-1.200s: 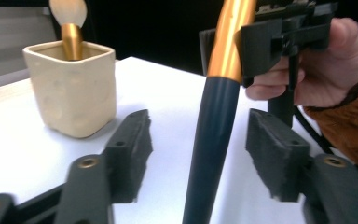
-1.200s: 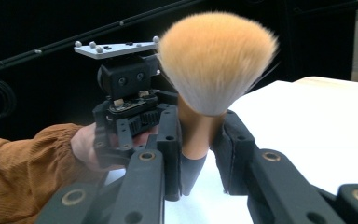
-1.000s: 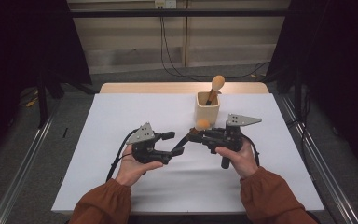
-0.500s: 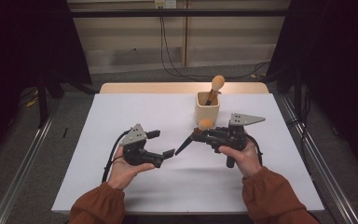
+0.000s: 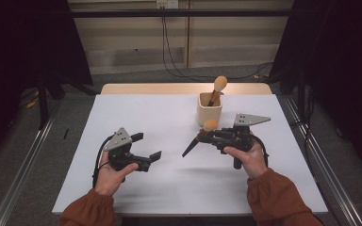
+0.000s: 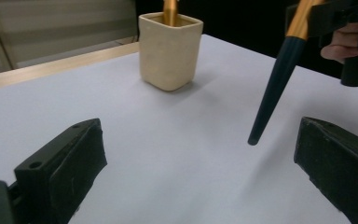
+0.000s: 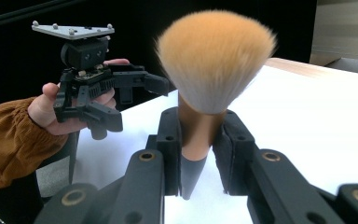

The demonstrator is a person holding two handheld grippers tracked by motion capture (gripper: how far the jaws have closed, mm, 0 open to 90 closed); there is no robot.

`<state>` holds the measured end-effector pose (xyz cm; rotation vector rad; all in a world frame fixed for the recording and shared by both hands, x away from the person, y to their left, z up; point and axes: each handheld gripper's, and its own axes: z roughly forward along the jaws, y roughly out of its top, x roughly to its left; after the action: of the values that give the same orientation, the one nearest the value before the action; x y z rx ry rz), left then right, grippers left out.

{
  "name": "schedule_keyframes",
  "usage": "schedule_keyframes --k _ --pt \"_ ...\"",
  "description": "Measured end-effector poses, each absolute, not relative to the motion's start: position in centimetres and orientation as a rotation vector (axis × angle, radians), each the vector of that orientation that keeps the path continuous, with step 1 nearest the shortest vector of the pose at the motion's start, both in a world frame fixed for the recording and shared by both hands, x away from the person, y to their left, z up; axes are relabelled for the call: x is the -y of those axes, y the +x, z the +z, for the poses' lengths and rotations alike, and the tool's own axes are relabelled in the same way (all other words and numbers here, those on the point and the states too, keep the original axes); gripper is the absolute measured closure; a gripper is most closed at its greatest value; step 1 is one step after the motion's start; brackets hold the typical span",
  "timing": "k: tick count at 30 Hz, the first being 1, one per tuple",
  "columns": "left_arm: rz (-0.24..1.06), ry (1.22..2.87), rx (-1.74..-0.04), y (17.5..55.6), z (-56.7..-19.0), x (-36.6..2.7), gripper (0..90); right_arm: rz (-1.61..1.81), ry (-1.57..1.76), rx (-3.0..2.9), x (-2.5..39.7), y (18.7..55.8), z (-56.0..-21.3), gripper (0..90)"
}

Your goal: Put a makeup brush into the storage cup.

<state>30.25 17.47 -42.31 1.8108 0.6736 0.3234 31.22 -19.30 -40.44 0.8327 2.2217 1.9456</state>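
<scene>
1. A white bench point(image 5: 169, 179) stands in a dark room, with pale wall panels and cables on the floor behind it.
2. A cream square cup point(image 5: 209, 109) sits toward the far middle of the bench and holds one upright brush point(image 5: 218, 87) with a tan head.
3. The right gripper point(image 5: 206, 136) hovers just in front of the cup; its jaws are pinched on the gold collar of a second makeup brush point(image 5: 199, 137).
4. In the right gripper view, that brush's fluffy tan head point(image 7: 216, 58) rises above the jaws, and the dark handle tapers down between them.
5. From above, the dark handle slants down to the left, its tip close above the bench surface.
6. The left gripper point(image 5: 147, 147) is held over the left half of the bench, its jaws spread wide and holding nothing.
7. In the left gripper view, the handle tip point(image 6: 253, 139) hangs between the spread jaws, nearer the right one, touching neither.
</scene>
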Motion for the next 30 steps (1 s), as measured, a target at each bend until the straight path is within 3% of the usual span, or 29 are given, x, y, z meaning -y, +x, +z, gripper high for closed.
schedule_keyframes --k 21,30 --pt "0.461 1.679 -0.826 27.6 -43.7 -23.1 3.5 1.877 0.947 -2.155 22.0 32.2 -39.5 73.5" --pt "0.440 1.664 -0.848 27.3 -44.4 -23.6 3.4 1.830 0.968 -2.138 22.8 32.8 -39.0 73.5"
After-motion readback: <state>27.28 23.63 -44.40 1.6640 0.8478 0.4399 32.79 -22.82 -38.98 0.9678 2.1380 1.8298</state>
